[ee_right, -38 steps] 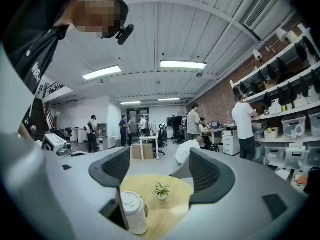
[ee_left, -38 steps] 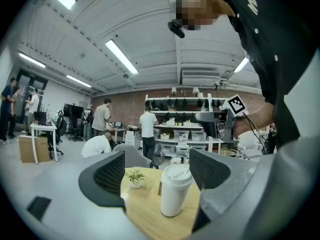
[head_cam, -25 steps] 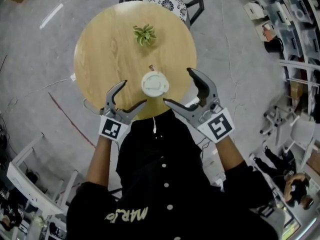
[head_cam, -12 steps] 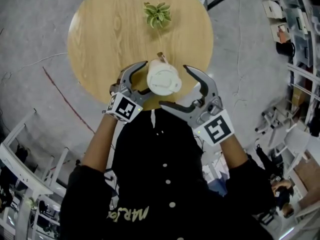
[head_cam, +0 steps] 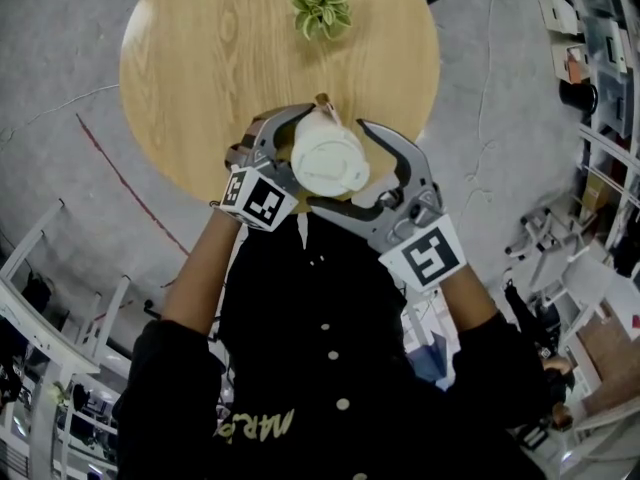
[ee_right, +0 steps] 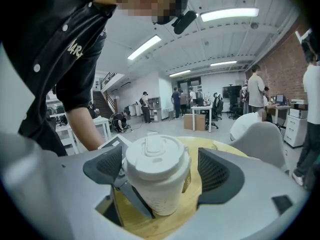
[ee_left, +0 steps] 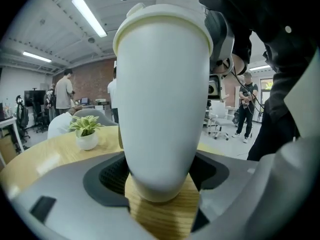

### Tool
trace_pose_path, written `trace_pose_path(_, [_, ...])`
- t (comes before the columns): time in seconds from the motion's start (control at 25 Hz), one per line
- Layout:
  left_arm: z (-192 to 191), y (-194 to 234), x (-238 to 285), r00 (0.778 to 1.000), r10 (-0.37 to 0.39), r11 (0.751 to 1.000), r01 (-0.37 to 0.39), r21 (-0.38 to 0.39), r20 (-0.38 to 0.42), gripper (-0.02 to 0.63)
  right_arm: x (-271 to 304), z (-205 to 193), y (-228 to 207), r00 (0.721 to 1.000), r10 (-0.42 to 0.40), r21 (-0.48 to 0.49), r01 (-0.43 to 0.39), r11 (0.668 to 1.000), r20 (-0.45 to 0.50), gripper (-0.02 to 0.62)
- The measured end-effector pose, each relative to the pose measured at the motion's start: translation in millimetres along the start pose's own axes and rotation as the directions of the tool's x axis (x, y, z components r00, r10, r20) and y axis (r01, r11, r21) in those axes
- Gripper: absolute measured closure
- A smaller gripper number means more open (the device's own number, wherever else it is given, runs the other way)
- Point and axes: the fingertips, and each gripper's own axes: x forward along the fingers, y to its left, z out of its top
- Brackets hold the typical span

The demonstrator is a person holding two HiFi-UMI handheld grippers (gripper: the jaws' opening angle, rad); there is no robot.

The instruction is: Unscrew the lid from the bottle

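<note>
A white paper cup [head_cam: 328,158] with a white plastic lid [ee_right: 157,156] stands near the front edge of the round wooden table [head_cam: 200,58]. My left gripper [head_cam: 296,148] reaches in from the left. Its jaws have just been closing, with the cup's lower body [ee_left: 160,99] between the pads [ee_left: 112,174], which lie close to its sides; I see no firm press. My right gripper [head_cam: 338,164] comes from the right at lid height. Its jaws have just been opening; the lid sits between them with a gap at the right pad [ee_right: 215,171].
A small potted plant [head_cam: 320,8] stands at the table's far side, also in the left gripper view [ee_left: 86,131]. Chairs, desks and several people fill the room beyond the table. The person's black shirt [head_cam: 330,348] is just behind the grippers.
Both grippers have dropped and moved in from the table's front edge to bracket the cup. The left one now reaches around the cup body, the right one stands at the lid.
</note>
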Motion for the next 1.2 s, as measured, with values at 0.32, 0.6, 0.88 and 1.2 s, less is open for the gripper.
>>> trace_pose_path(0.32, [0,0,-1,1.0,0.0,1.0,0.0,0.008,-0.001,0.245,6,-5,5,1.0,0.012,-0.047,-0.012,0.999,0.008,0.164])
trace_pose_path(0.6, [-1,0,0,0.999,-0.034,0.999,0.034,0.036,-0.006,0.247,5,-6,7,0.994,0.111,-0.079,-0.11,0.991,0.013,0.166])
trace_pose_path(0.88, [-2,-10,-2,0.957,-0.286,0.949,0.289,0.123,-0.042,0.247,1,-8,16,0.836,0.543,-0.199,-0.546,0.814,-0.074,0.166])
trace_pose_path(1.2, [-1,-11,-5,0.949,-0.309,0.939,0.314,0.141,-0.055,0.247,1,-10,12,0.906,0.421,-0.141,-0.424,0.895,-0.052,0.115])
